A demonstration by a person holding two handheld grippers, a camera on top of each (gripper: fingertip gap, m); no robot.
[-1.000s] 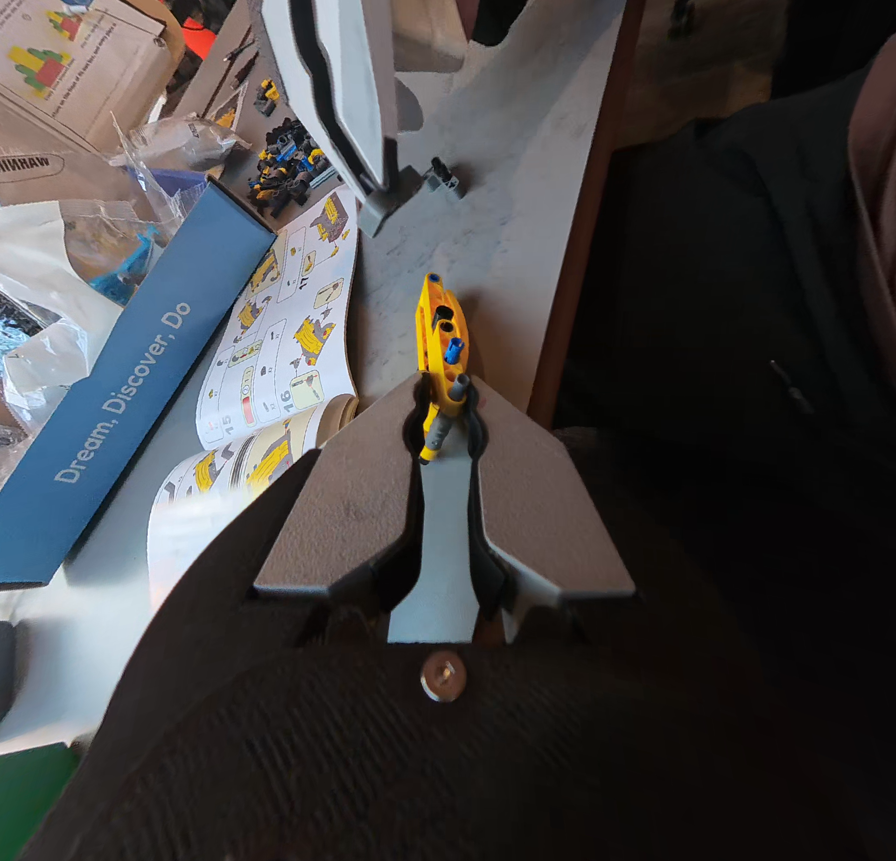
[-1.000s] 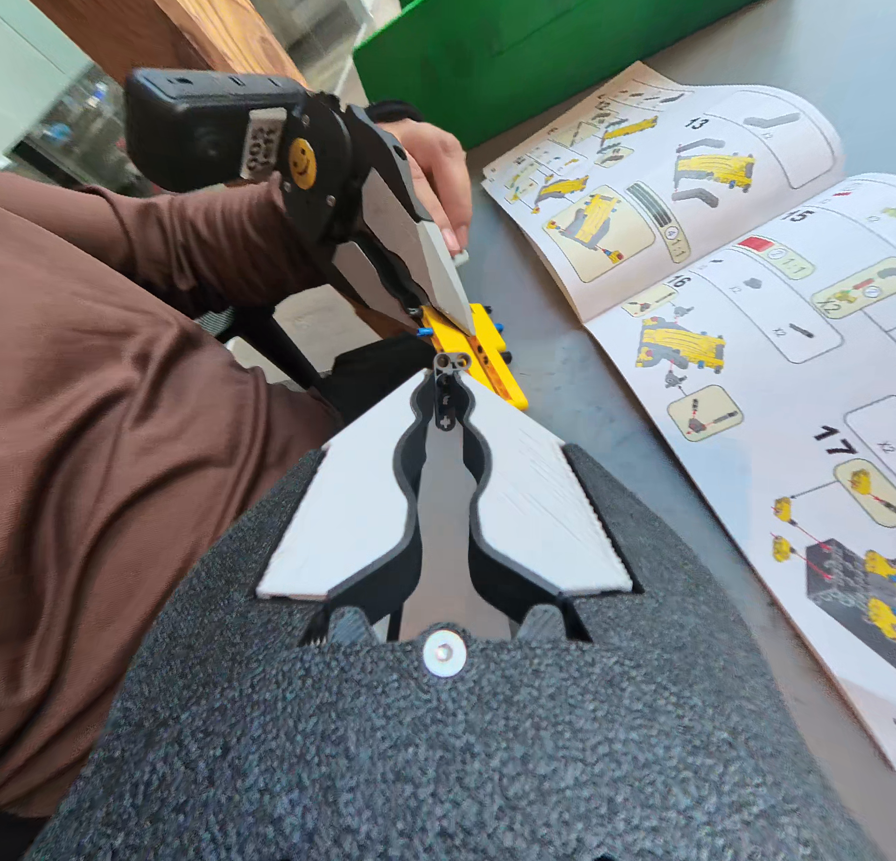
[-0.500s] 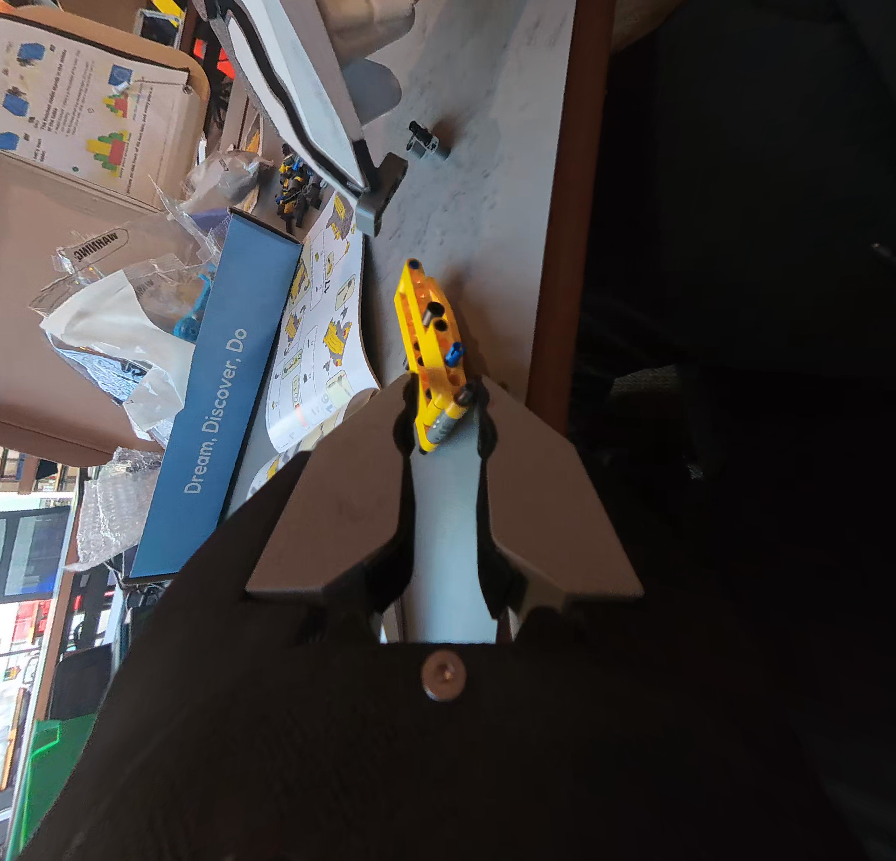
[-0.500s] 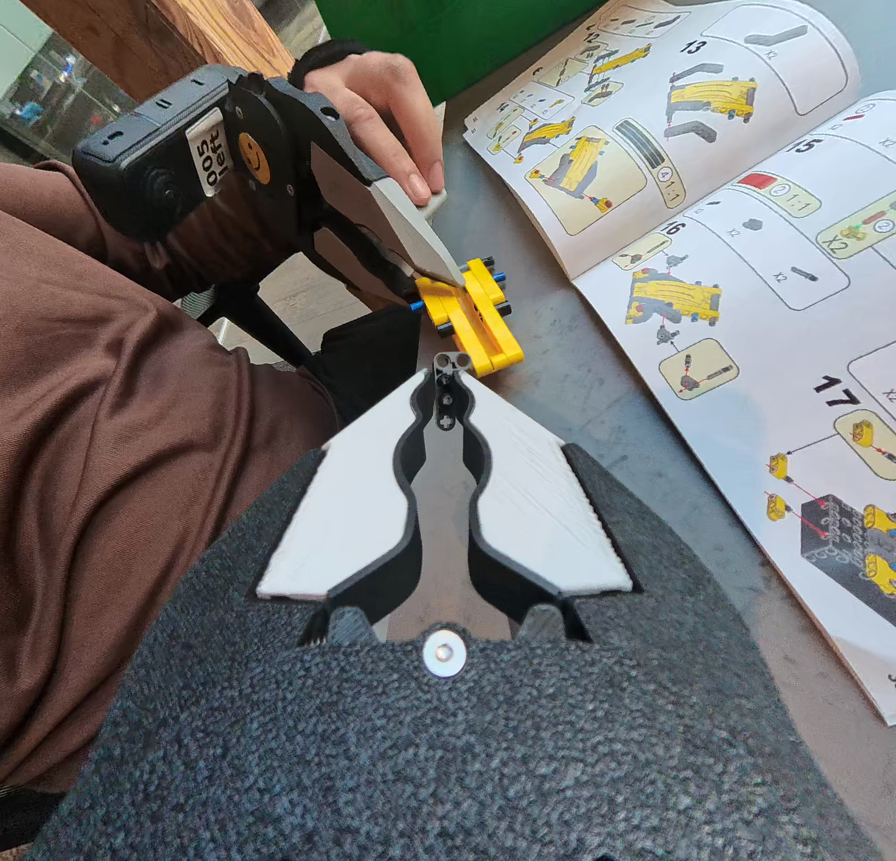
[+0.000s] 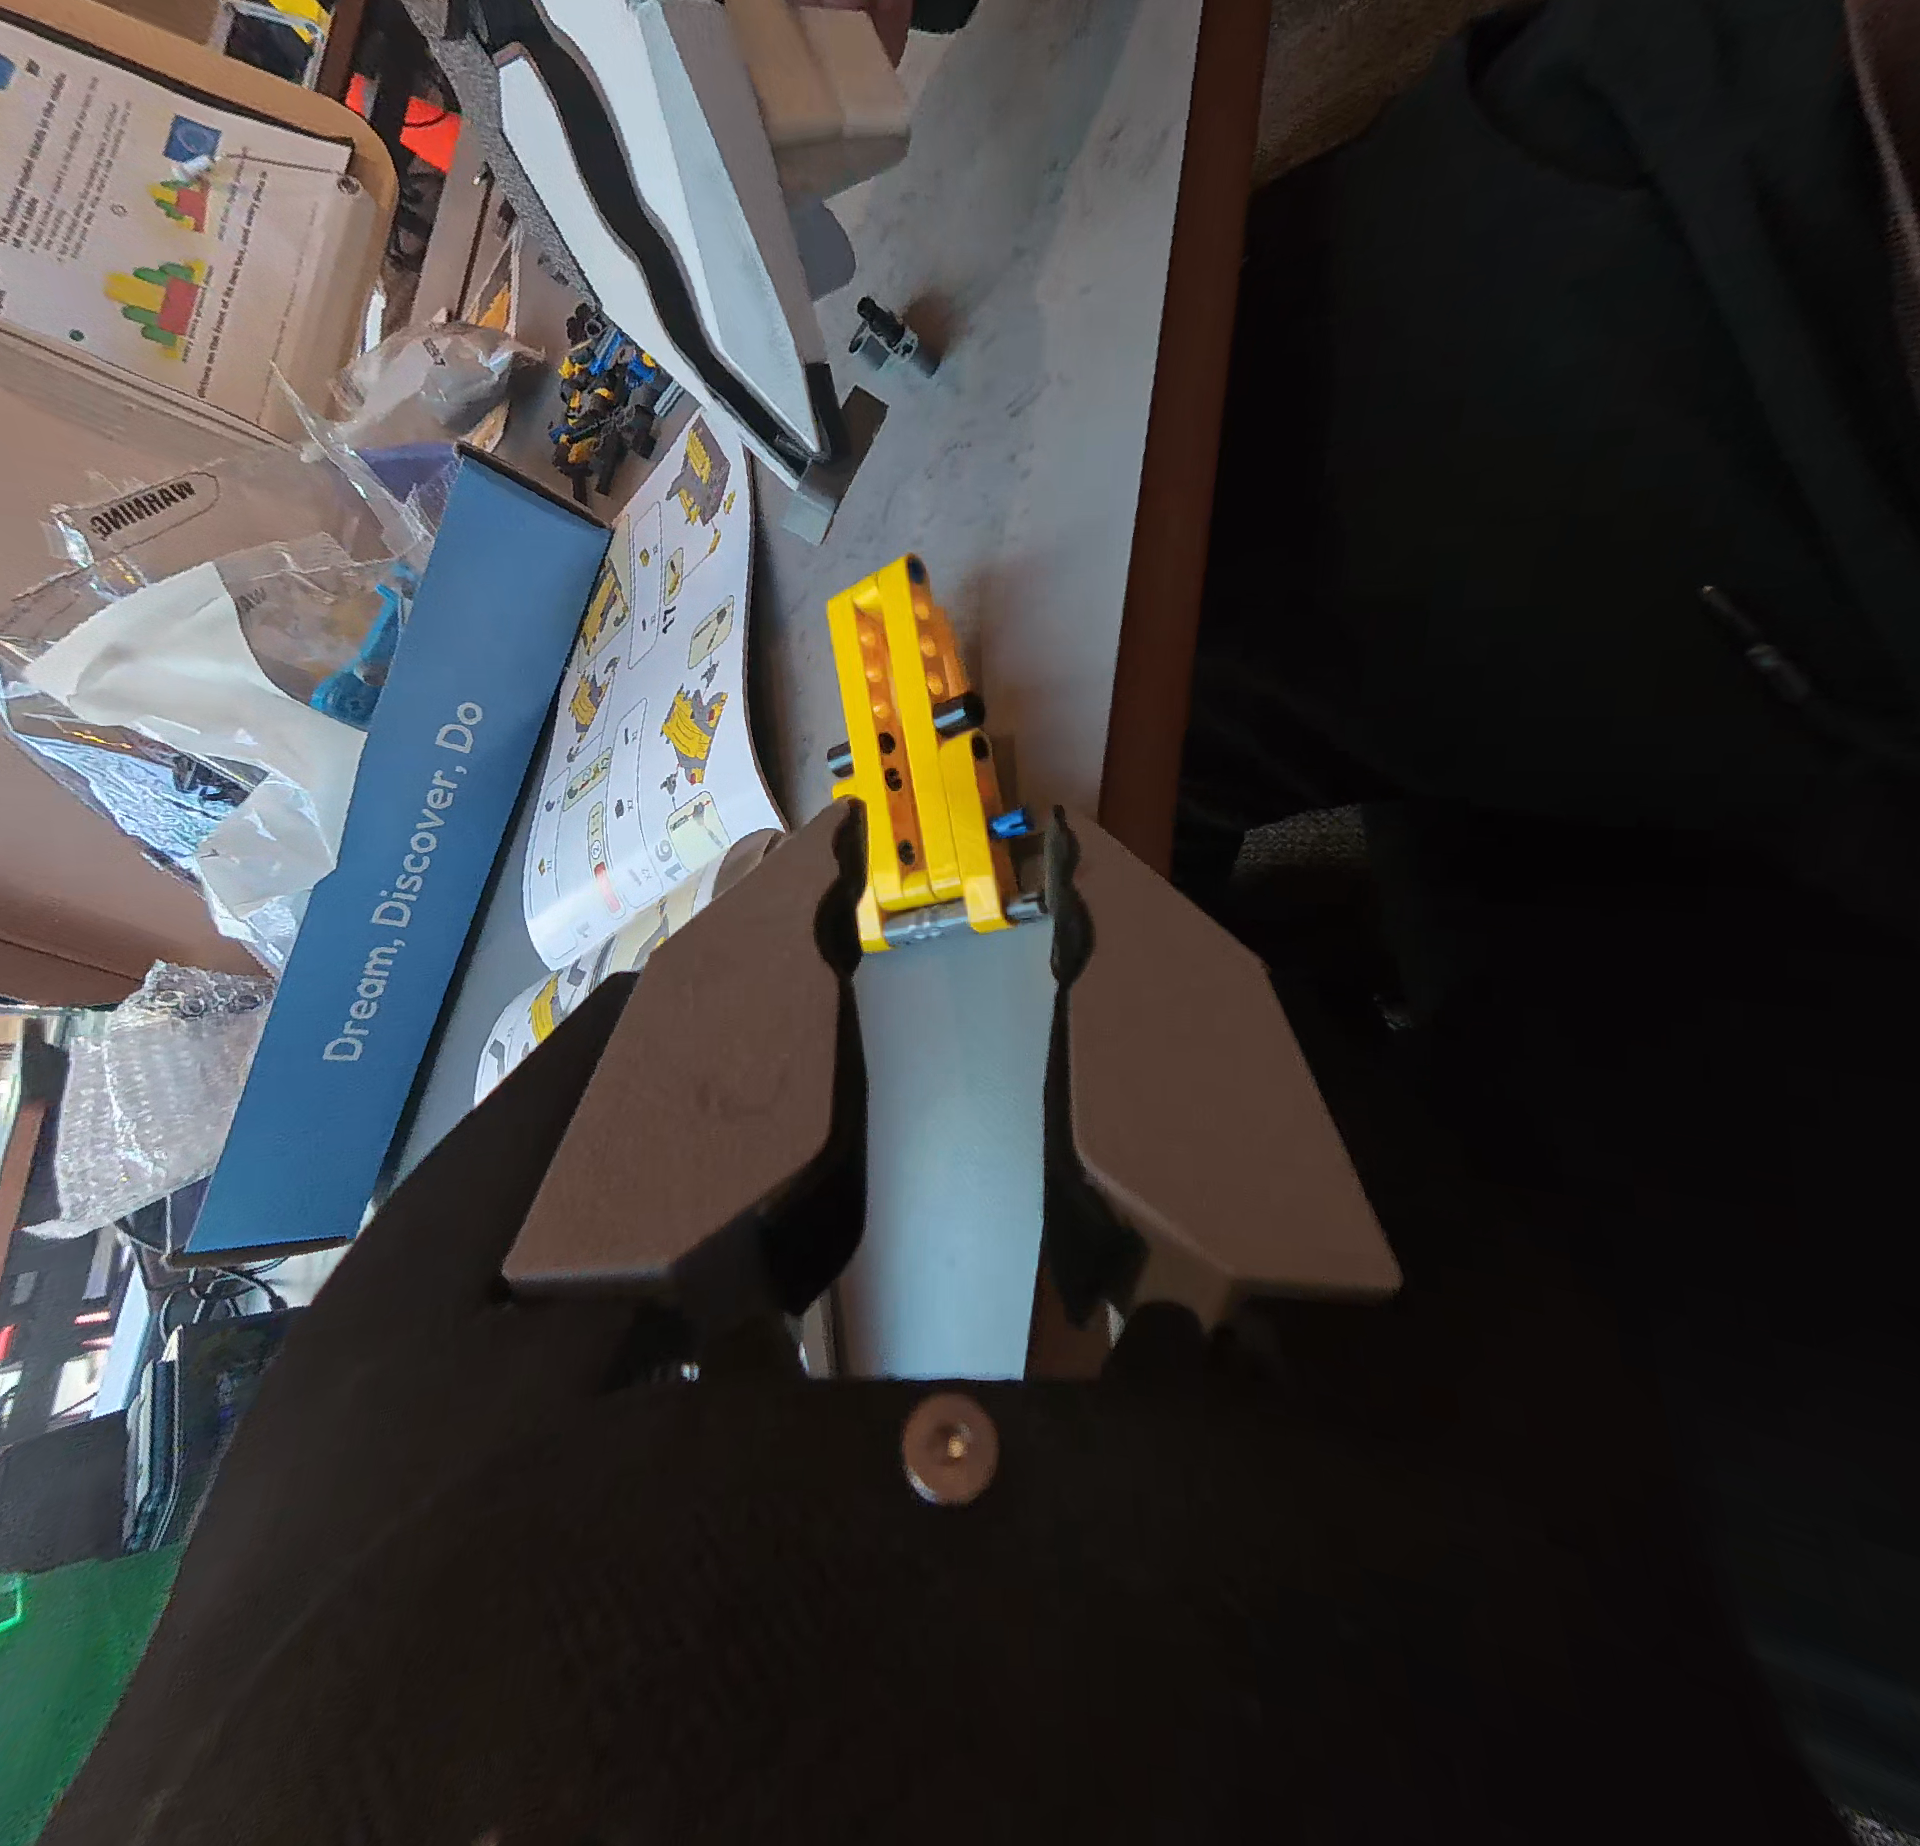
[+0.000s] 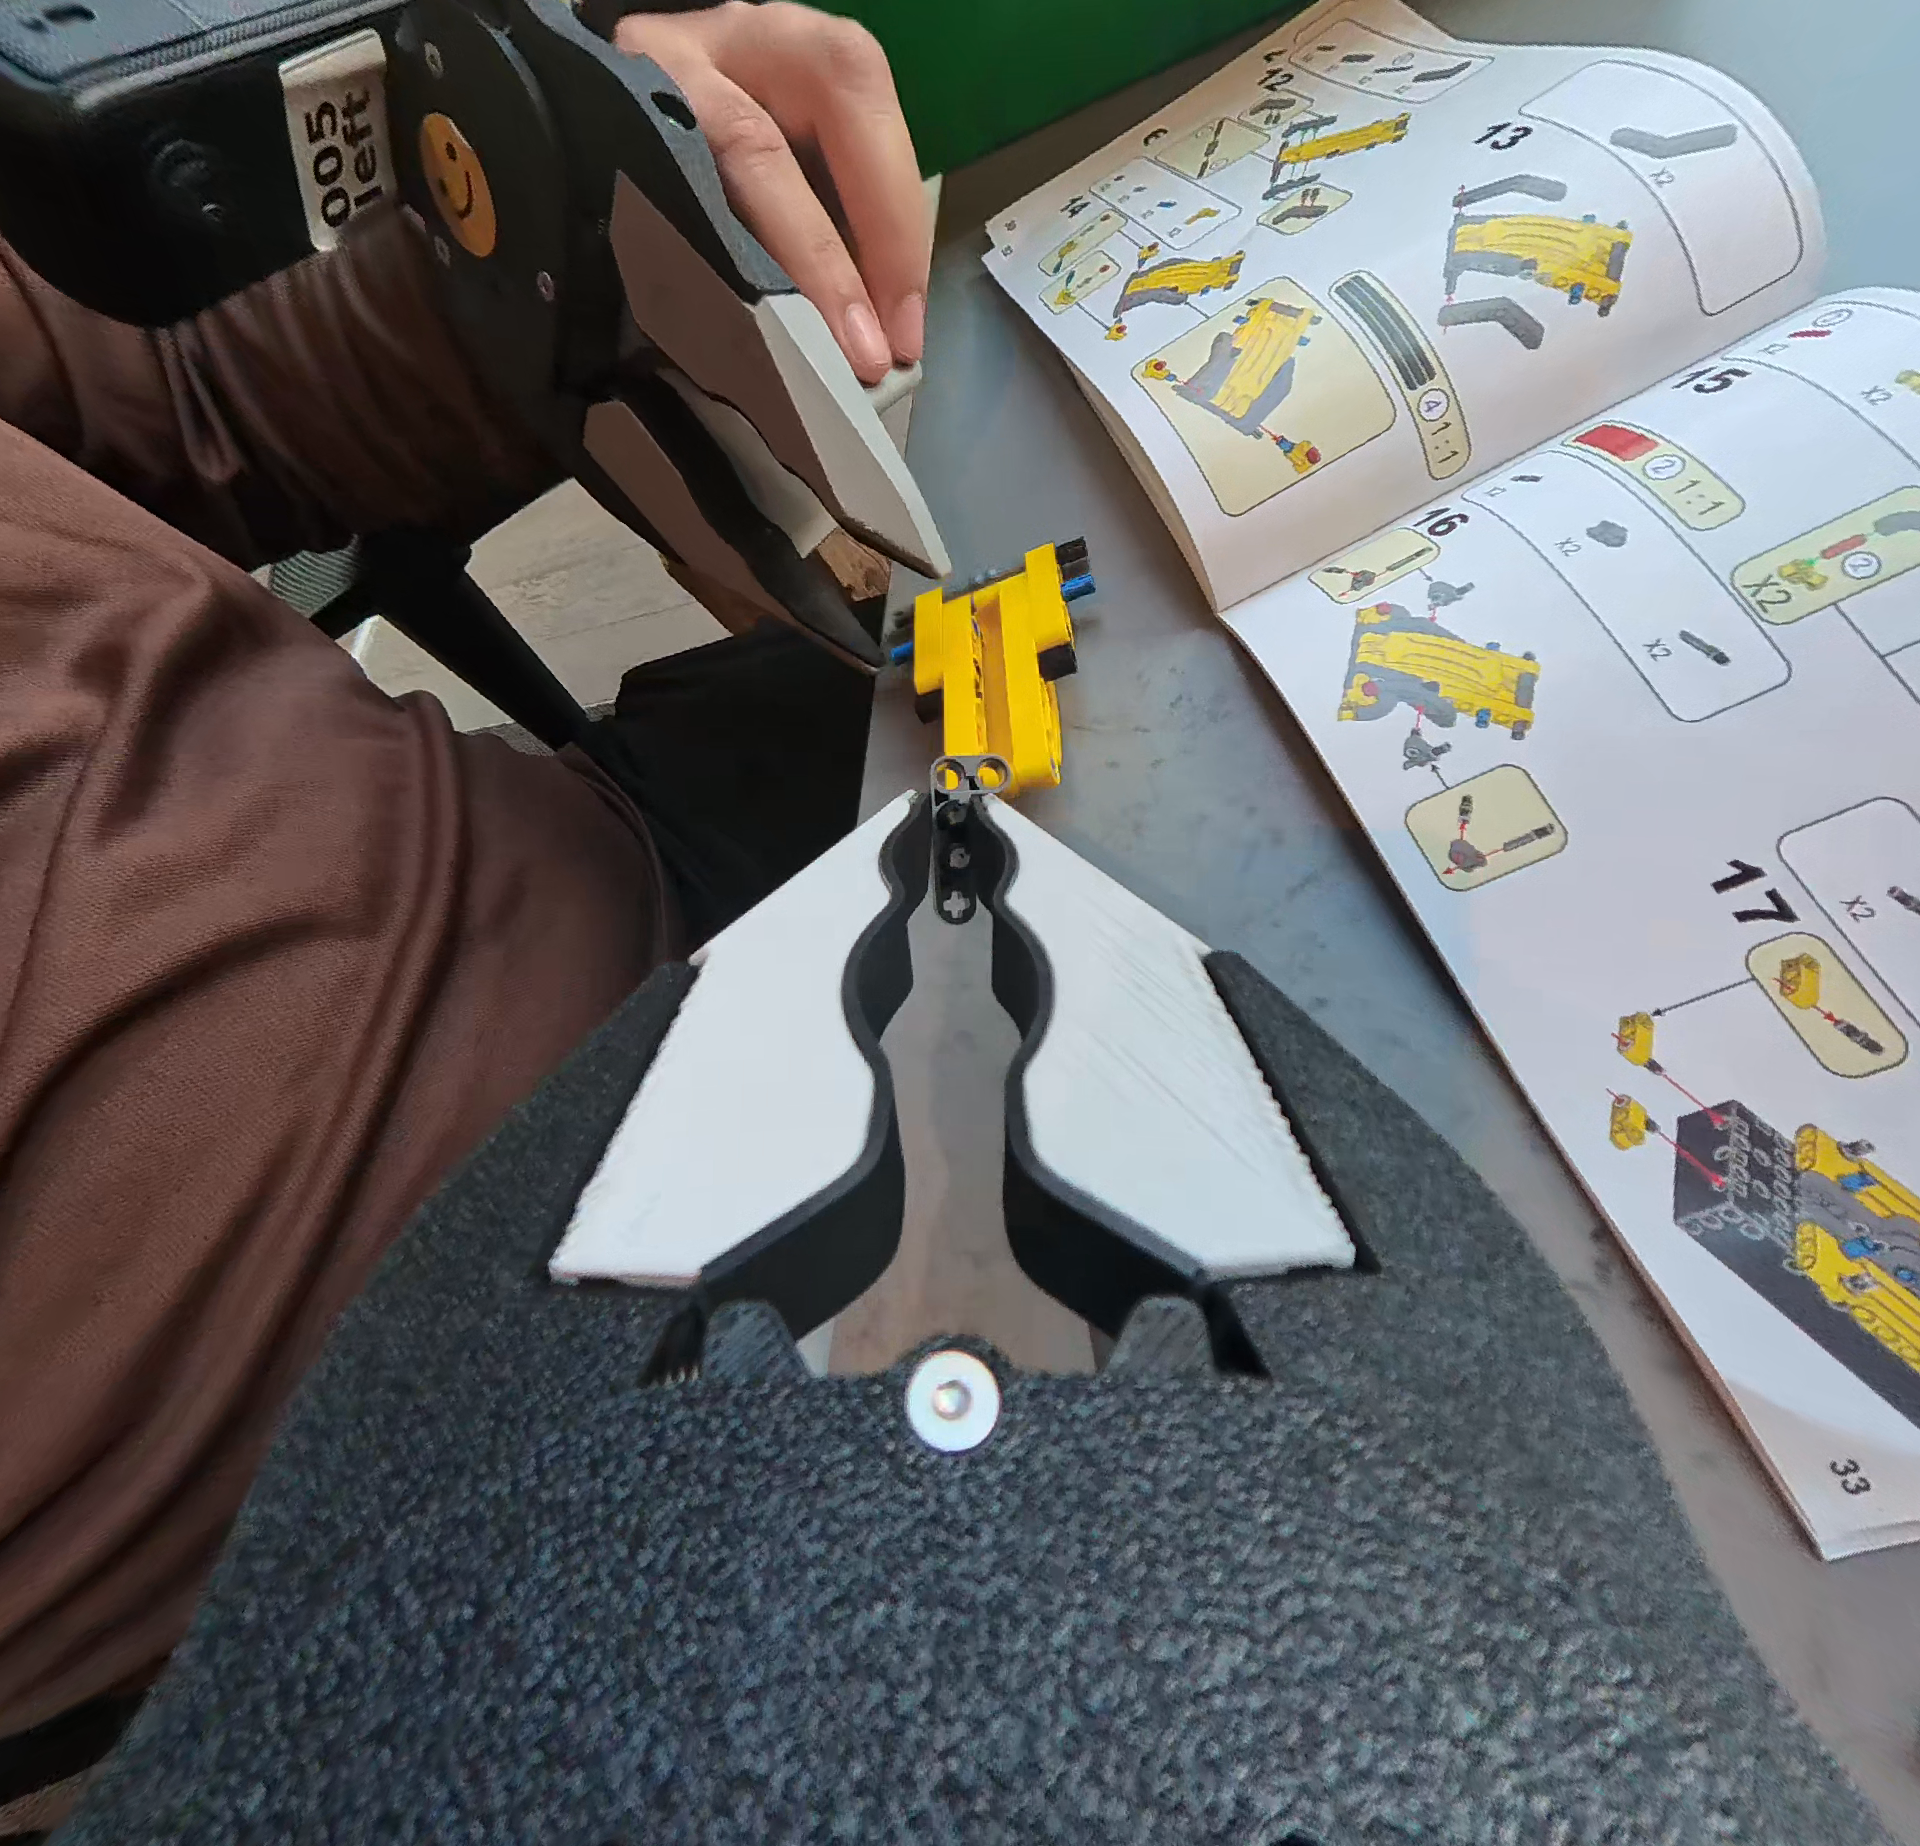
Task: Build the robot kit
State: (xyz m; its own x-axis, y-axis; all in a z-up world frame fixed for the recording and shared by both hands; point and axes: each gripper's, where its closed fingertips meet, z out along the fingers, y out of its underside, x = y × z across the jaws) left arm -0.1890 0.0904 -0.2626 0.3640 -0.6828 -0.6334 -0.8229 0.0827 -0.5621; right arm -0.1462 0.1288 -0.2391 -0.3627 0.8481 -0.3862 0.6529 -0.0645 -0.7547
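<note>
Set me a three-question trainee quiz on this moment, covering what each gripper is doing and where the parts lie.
1. Fill in: the instruction booklet lies ___ (open/closed) on the table.
2. True or false: the right gripper is shut on a small grey connector.
3. The yellow assembly is:
A) on the instruction booklet
B) on the table, between the spread fingertips of the left gripper
C) held up in the air by the right gripper

Key: 1 open; 2 true; 3 B.
</note>
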